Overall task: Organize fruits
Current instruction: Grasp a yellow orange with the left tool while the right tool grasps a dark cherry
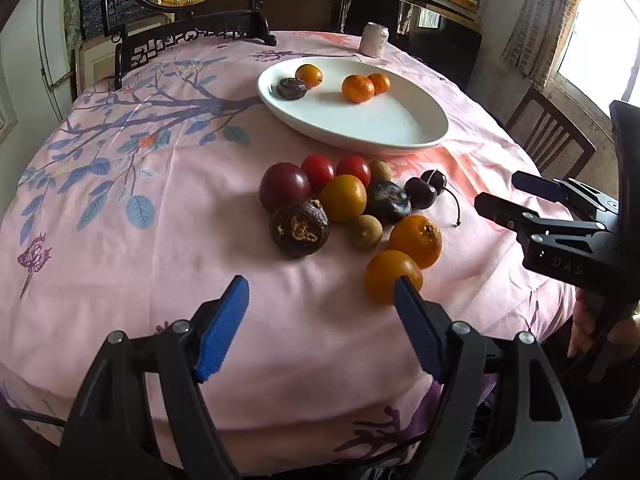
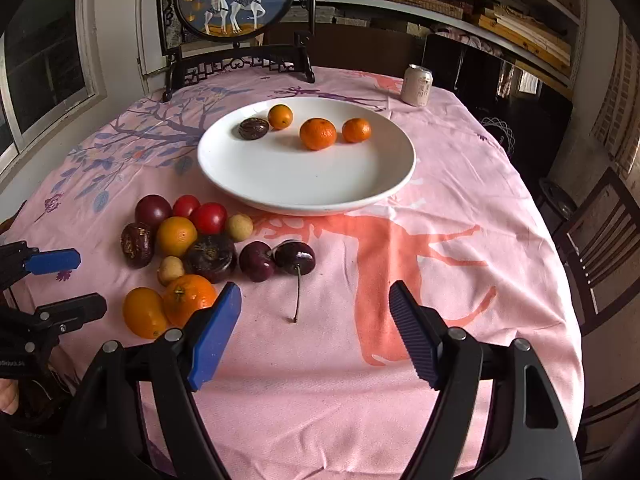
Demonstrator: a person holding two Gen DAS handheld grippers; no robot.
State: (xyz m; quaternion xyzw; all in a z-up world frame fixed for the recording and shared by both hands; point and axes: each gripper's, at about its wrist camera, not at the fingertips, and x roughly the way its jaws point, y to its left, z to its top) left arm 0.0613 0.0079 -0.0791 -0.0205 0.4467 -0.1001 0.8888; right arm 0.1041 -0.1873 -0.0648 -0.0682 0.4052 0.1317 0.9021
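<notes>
A white plate (image 1: 400,128) (image 2: 248,176) holds two mandarins (image 2: 318,133), a small orange fruit (image 2: 280,116) and a dark passion fruit (image 2: 253,128). In front of it on the pink cloth lies a cluster of fruit: red tomatoes (image 2: 208,217), a plum (image 2: 152,210), oranges (image 1: 416,240) (image 2: 188,298), longans (image 1: 366,232), dark passion fruits (image 1: 300,226) (image 2: 210,257) and two cherries (image 2: 295,258). My left gripper (image 1: 320,308) is open and empty, just short of the nearest orange fruit (image 1: 390,276). My right gripper (image 2: 314,320) is open and empty, right of the cluster, near the cherry stem.
A drink can (image 1: 374,40) (image 2: 417,85) stands behind the plate. A framed round picture on a dark stand (image 2: 236,12) sits at the table's far edge. Wooden chairs (image 2: 600,240) stand at the right. The right gripper also shows in the left wrist view (image 1: 516,196).
</notes>
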